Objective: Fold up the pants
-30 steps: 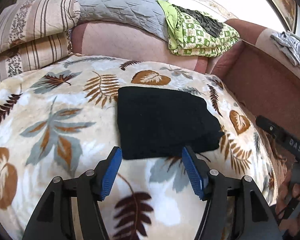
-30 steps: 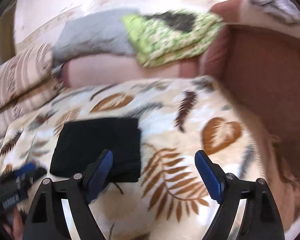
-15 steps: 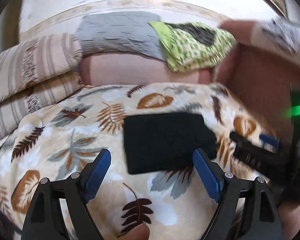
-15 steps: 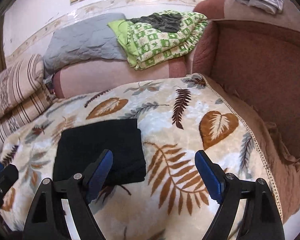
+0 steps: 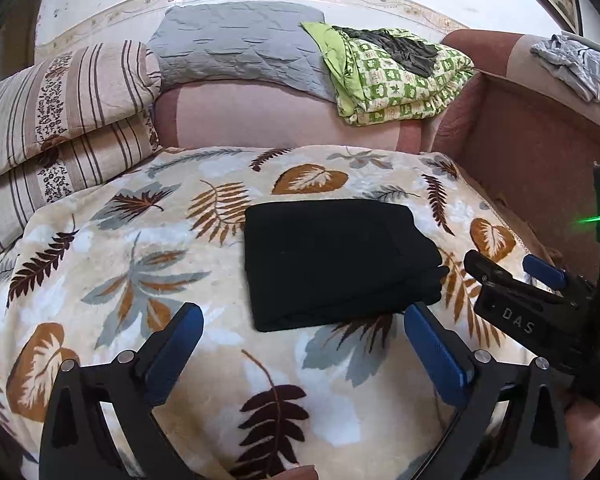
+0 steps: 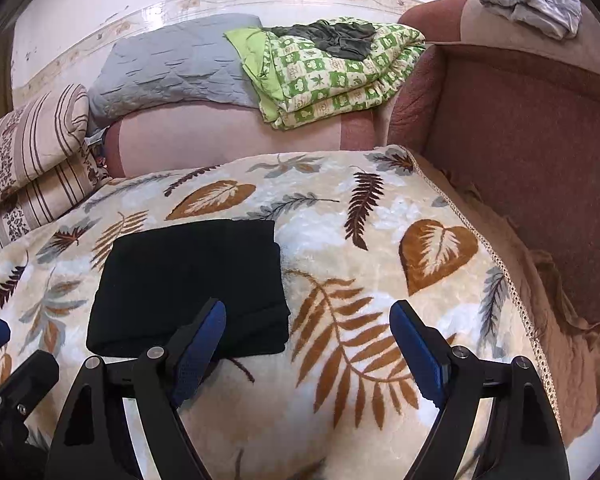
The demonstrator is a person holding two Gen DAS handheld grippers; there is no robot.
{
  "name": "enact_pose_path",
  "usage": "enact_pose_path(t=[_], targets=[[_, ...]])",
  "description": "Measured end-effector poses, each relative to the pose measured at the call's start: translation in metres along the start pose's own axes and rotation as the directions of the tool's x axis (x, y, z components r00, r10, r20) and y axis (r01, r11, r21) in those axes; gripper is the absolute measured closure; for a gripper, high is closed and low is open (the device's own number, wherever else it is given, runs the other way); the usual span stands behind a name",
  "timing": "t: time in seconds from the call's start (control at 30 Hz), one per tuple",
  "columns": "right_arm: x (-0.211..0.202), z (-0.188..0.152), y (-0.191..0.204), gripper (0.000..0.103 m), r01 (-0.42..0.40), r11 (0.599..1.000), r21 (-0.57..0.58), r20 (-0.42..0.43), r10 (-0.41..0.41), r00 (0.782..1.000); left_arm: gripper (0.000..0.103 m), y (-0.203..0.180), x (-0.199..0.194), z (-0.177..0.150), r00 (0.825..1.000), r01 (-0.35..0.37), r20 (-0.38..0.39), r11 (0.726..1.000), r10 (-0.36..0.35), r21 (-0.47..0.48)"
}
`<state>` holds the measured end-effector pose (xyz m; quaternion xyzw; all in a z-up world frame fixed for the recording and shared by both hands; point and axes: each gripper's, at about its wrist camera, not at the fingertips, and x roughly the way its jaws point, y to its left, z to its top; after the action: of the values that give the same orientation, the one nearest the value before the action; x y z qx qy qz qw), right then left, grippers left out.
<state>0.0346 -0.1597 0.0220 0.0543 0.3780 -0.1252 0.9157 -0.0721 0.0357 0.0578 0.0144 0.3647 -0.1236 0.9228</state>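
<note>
The black pants [image 5: 336, 262] lie folded into a flat rectangle on the leaf-patterned blanket [image 5: 140, 272]. My left gripper [image 5: 300, 320] hovers just short of their near edge, its jaws opening wide with nothing between the blue pads. In the right wrist view the pants [image 6: 188, 284] sit at the lower left. My right gripper [image 6: 308, 316] is open over the blanket [image 6: 380, 280] beside the pants' right edge; its left pad [image 6: 204, 332] overlaps the pants' near corner in the picture. The right gripper [image 5: 512, 272] also shows at the right of the left wrist view.
Striped pillows [image 5: 60, 120] are stacked at the left. A grey quilt [image 5: 236, 48] and a folded green checked blanket [image 5: 396, 76] lie on the pink sofa back. The brown armrest [image 6: 540, 160] rises at the right, with a grey garment [image 6: 536, 0] on top.
My left gripper has let its jaws spread much wider and drawn back from the pants' near edge. The right gripper has sunk a little; its opening is the same.
</note>
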Motion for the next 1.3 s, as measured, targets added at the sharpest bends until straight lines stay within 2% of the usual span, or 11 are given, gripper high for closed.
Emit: enact_pose_path(t=[0.3, 0.4, 0.6, 0.7, 0.83, 0.9, 0.97, 1.07, 1.2, 1.3], targets=[[-0.015, 0.002, 0.002, 0.018, -0.132, 0.991, -0.015, 0.058, 0.133, 0.989, 0.001, 0.0, 0.003, 0.0, 0.999, -0.045, -0.009, 0.999, 0.045, 0.007], [-0.016, 0.002, 0.0, 0.018, -0.151, 0.989, -0.001, 0.066, 0.151, 0.986, 0.001, 0.0, 0.004, 0.0, 0.999, -0.051, -0.016, 0.999, 0.051, 0.001], [-0.022, 0.003, -0.009, 0.018, -0.121, 0.991, 0.053, 0.132, 0.113, 0.985, 0.003, 0.009, 0.009, 0.002, 0.997, -0.059, -0.046, 0.997, 0.057, -0.041], [-0.02, 0.004, -0.018, 0.018, -0.136, 0.987, 0.089, 0.134, 0.124, 0.983, 0.007, 0.012, 0.01, 0.003, 0.998, -0.051, -0.049, 0.997, 0.048, -0.057], [-0.022, 0.005, -0.021, 0.017, -0.157, 0.983, 0.094, 0.153, 0.142, 0.978, 0.007, 0.013, 0.013, 0.003, 0.998, -0.031, -0.056, 0.998, 0.027, -0.061], [-0.027, 0.005, -0.017, 0.014, -0.149, 0.986, 0.069, 0.182, 0.135, 0.974, 0.006, 0.013, 0.015, 0.003, 0.998, -0.008, -0.057, 0.997, 0.004, -0.07], [-0.031, 0.005, -0.015, 0.0, -0.158, 0.986, 0.051, 0.212, 0.143, 0.967, 0.003, 0.013, 0.016, 0.002, 0.999, -0.009, -0.051, 0.997, 0.005, -0.078], [-0.035, 0.006, -0.013, 0.0, -0.148, 0.988, 0.04, 0.245, 0.134, 0.96, 0.001, 0.012, 0.018, 0.001, 0.997, 0.036, -0.067, 0.996, -0.042, -0.079], [-0.033, 0.008, -0.01, 0.0, -0.115, 0.993, 0.039, 0.241, 0.103, 0.965, 0.001, 0.011, 0.02, 0.003, 0.996, 0.018, -0.091, 0.998, -0.024, -0.065], [-0.034, 0.006, -0.013, 0.0, -0.161, 0.986, 0.046, 0.242, 0.146, 0.959, 0.001, 0.01, 0.019, 0.004, 0.995, 0.031, -0.094, 0.997, -0.038, -0.068]])
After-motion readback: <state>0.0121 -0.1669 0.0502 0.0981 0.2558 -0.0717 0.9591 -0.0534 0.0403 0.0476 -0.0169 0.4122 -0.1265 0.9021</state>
